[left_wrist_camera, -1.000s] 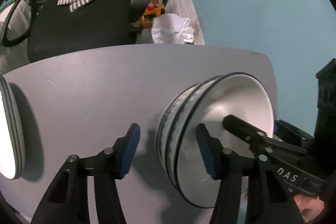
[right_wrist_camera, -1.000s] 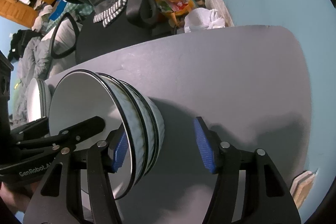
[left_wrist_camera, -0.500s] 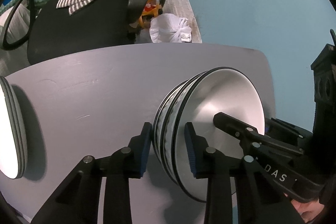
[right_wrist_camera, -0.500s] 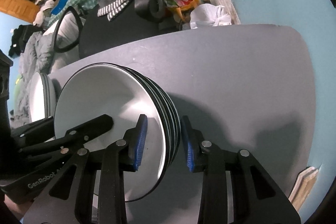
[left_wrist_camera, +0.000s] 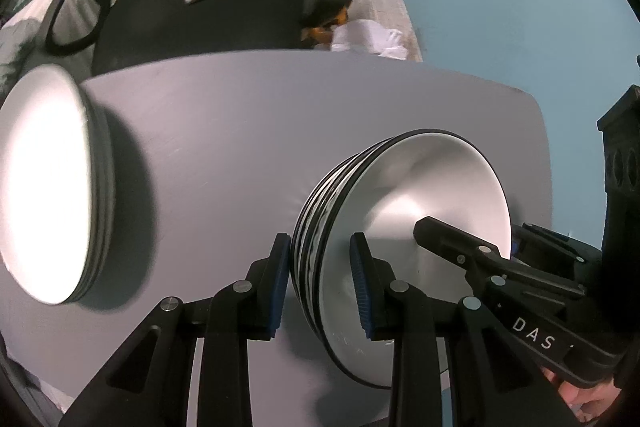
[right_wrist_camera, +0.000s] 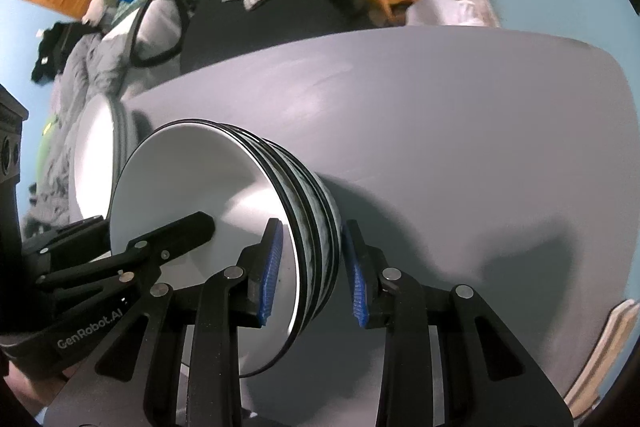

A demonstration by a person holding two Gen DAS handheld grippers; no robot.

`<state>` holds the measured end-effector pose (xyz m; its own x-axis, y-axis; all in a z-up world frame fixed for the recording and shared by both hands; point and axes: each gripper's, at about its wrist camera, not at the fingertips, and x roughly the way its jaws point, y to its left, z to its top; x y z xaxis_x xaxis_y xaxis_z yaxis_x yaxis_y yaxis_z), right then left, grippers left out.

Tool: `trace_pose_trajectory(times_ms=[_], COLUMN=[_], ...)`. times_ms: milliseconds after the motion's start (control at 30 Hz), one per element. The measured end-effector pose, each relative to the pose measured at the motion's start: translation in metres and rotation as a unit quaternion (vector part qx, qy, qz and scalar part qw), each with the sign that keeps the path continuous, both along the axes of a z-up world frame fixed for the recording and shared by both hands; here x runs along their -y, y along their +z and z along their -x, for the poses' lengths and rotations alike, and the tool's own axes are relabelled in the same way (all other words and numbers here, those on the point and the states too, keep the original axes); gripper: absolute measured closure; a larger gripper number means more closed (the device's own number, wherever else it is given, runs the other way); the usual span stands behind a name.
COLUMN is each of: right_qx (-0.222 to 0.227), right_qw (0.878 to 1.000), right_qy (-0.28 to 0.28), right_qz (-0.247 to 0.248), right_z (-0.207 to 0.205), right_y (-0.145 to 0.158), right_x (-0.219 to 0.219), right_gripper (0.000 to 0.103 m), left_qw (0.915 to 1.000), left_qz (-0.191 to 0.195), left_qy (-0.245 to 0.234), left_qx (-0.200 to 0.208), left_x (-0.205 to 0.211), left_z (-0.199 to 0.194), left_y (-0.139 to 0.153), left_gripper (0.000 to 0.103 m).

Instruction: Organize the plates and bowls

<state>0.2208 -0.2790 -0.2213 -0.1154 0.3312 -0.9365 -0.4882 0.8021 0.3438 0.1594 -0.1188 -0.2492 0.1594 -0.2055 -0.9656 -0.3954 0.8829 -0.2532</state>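
A stack of nested white bowls with black rims and patterned sides (left_wrist_camera: 408, 211) is over the grey table (left_wrist_camera: 240, 131). My left gripper (left_wrist_camera: 322, 283) is shut on its left rim, one blue pad inside the top bowl and one outside. My right gripper (right_wrist_camera: 314, 271) is shut the same way on the opposite rim of the bowl stack (right_wrist_camera: 200, 203). Each view shows the other gripper's inner finger (left_wrist_camera: 448, 239) (right_wrist_camera: 176, 231) lying in the top bowl. A stack of white plates (left_wrist_camera: 44, 187) (right_wrist_camera: 96, 155) stands to the left. Whether the bowls rest on the table I cannot tell.
Beyond the table's far edge stands a black office chair (left_wrist_camera: 208, 15) draped with grey and striped clothes, with a white bag (right_wrist_camera: 440, 11) beside it. A blue wall (left_wrist_camera: 500, 7) runs along the right. A pale wooden object (right_wrist_camera: 600, 347) shows off the table's right edge.
Both grippers have shut on opposite rims of the bowl stack. Hands and bowls have since shifted left, so the plate stack now looms much larger in the left wrist view.
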Motion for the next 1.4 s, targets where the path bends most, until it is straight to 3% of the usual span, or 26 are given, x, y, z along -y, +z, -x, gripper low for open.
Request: trace_pose_trajectory(times_ms=[333, 633, 767, 933, 1100, 1233, 1400], right_qx=[0.004, 0.031, 0.061, 0.087, 0.091, 0.079, 0.075], right_qw=[0.999, 0.999, 0.998, 0.996, 0.996, 0.997, 0.996], right_qy=[0.035, 0.029, 0.026, 0.012, -0.008, -0.028, -0.039], right_qz=[0.008, 0.006, 0.009, 0.006, 0.005, 0.003, 0.023], right_z=[0.034, 0.048, 0.057, 0.069, 0.071, 0.069, 0.069], right_y=[-0.004, -0.003, 0.0, 0.001, 0.002, 0.0, 0.0], right_x=[-0.04, -0.043, -0.042, -0.041, -0.038, -0.037, -0.038], right_gripper=[0.072, 0.072, 0.072, 0.071, 0.071, 0.071, 0.071], left_qw=[0.9997, 0.9998, 0.9996, 0.9994, 0.9989, 0.998, 0.9976], left_qz=[-0.006, 0.001, -0.025, -0.015, -0.005, 0.014, 0.005], left_qy=[0.02, 0.017, 0.01, 0.014, 0.017, 0.025, 0.029], left_qx=[-0.01, 0.003, 0.011, 0.027, 0.044, 0.057, 0.063], left_x=[-0.031, -0.038, -0.034, -0.037, -0.036, -0.036, -0.033], left_z=[0.034, 0.039, 0.048, 0.056, 0.061, 0.065, 0.066], left_y=[-0.001, -0.003, -0.002, -0.005, -0.007, -0.006, -0.004], left_gripper=[0.074, 0.073, 0.061, 0.053, 0.054, 0.066, 0.068])
